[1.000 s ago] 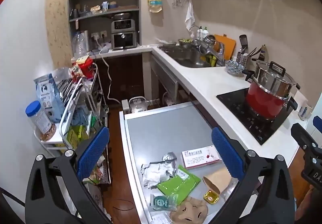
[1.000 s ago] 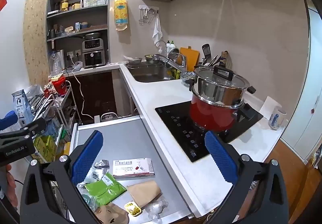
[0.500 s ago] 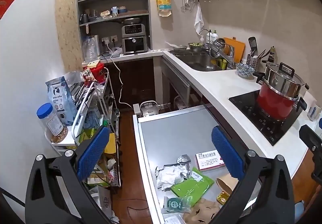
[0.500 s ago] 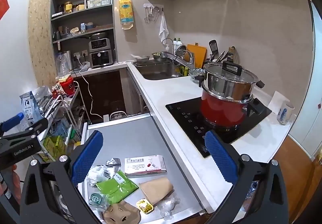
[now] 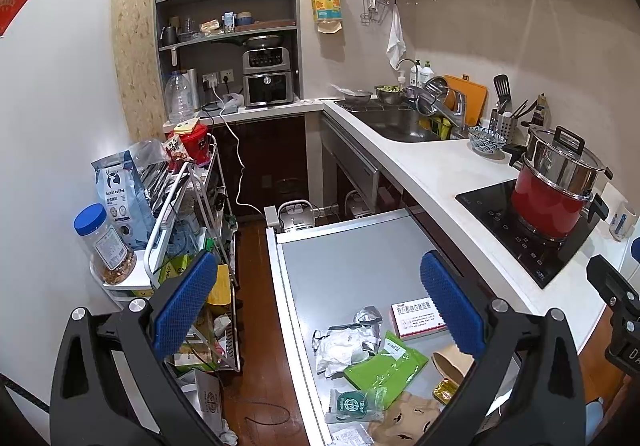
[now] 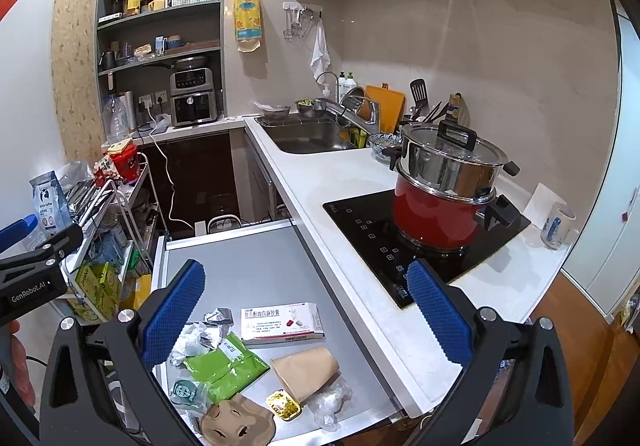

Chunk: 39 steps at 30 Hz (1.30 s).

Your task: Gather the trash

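Right wrist view: lidded steel steamer (image 6: pixel 448 157) atop red pot (image 6: pixel 436 219).

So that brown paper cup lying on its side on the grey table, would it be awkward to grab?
Probably a bit. The brown paper cup lies on its side, so a nudge may roll it in a curve. It looks thin and light, so it would likely crush if squeezed hard.

One medicine box (image 6: pixel 282 320), one green pouch (image 6: pixel 226 364), one brown paper cup (image 6: pixel 306 370), one red pot (image 6: pixel 438 224).
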{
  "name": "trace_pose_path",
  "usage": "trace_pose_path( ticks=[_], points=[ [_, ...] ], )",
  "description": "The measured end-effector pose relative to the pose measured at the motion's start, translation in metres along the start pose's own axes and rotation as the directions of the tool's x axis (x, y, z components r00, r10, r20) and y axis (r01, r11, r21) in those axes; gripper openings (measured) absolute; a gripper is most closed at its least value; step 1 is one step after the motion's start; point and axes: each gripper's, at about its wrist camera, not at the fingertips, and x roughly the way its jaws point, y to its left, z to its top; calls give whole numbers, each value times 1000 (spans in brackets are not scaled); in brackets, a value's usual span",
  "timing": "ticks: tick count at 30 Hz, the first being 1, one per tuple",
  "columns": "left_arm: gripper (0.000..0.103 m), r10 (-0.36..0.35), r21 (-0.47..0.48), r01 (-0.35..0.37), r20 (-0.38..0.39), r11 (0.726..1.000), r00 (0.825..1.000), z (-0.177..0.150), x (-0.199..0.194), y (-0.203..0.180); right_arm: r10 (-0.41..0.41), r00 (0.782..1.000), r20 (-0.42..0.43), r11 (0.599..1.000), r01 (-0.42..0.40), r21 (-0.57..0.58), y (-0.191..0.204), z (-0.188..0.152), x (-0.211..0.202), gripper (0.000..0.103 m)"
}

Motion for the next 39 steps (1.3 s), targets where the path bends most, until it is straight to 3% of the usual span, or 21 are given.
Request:
trace_pose_path(
  ticks=[39],
  points=[
    [101,24,-20,-24,10,1000,1000,3,-2,12,-6,1000,2,1000,6,19,-1,2,-6,99]
  ],
)
